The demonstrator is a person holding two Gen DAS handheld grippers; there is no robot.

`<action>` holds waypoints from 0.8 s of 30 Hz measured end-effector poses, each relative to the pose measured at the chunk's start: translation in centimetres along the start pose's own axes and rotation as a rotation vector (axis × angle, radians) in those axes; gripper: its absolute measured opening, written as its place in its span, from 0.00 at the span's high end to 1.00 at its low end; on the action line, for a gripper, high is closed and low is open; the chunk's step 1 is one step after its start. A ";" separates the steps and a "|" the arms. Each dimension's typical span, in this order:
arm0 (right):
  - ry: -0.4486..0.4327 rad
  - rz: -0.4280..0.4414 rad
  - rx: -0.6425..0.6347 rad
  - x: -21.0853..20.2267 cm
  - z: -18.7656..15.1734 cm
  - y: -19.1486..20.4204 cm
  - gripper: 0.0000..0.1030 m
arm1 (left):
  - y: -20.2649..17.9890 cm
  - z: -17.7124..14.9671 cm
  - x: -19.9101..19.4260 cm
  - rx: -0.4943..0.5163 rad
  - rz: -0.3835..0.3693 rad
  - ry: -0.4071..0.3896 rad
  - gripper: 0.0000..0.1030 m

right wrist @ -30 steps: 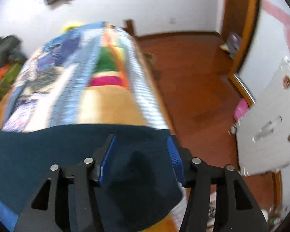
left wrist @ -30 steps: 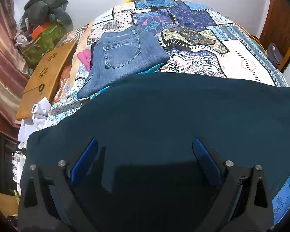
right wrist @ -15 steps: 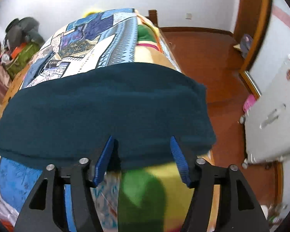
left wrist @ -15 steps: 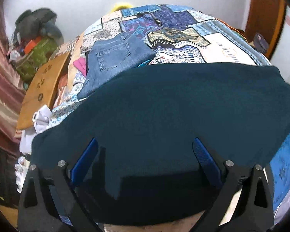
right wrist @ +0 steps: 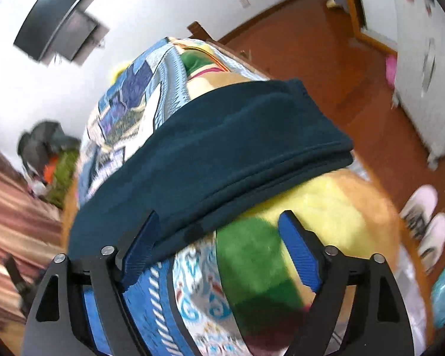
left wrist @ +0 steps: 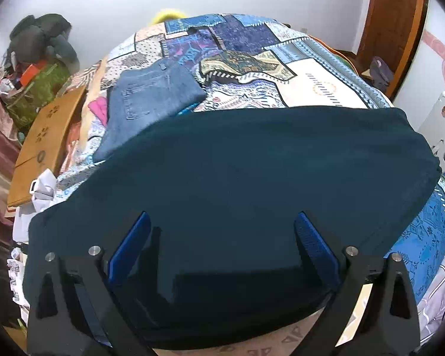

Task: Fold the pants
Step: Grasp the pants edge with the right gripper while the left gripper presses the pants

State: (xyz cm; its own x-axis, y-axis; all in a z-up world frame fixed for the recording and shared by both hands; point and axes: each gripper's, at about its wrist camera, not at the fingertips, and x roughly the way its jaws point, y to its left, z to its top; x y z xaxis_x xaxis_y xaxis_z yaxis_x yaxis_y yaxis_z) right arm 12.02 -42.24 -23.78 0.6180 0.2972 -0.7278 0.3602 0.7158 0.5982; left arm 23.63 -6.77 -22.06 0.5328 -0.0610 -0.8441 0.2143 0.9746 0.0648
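The dark teal pants lie folded flat across the near part of the patchwork bed. My left gripper is open, hovering just above the pants' near edge, holding nothing. In the right wrist view the pants show as a layered stack over the bed's corner. My right gripper is open and empty, drawn back from the pants' near edge; its left finger overlaps that edge.
Folded blue jeans lie further up the bed on the left. A wooden board and piled clutter stand off the bed's left side. A white cabinet and slippers are on the wooden floor at right.
Both grippers drew back toward the bed's near edge. The right gripper let go of the pants' end, backed off it and tilted; the pants now lie flat on the bed.
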 end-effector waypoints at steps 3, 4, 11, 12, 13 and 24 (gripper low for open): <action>0.011 0.000 0.064 1.7 1.0 -1.1 0.22 | -0.3 -0.2 0.3 0.005 -0.003 0.005 0.03; 0.008 -0.001 0.076 2.0 1.2 -1.3 0.22 | -0.4 -0.3 0.4 0.003 -0.005 0.006 0.03; -0.086 -0.073 0.148 2.9 3.7 -2.9 0.39 | 0.7 0.2 1.0 -0.042 0.000 0.016 0.03; -0.104 -0.087 0.159 2.7 4.2 -3.2 0.48 | 1.0 0.3 1.0 -0.050 0.005 0.016 0.03; -0.123 -0.103 0.162 2.5 4.7 -3.5 0.52 | 1.3 0.3 0.9 -0.054 0.009 0.015 0.03; -0.354 -0.112 -0.178 -3.6 7.1 4.3 0.89 | 3.8 0.6 -0.3 -0.116 0.035 -0.023 0.03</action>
State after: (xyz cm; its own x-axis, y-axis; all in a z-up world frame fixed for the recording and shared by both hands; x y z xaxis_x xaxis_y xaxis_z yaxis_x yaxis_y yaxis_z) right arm 16.26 -44.72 -16.21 0.7953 -0.0026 -0.6062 0.3316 0.8389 0.4315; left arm 24.82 -3.24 -21.24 0.5575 -0.0306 -0.8296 0.1002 0.9945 0.0307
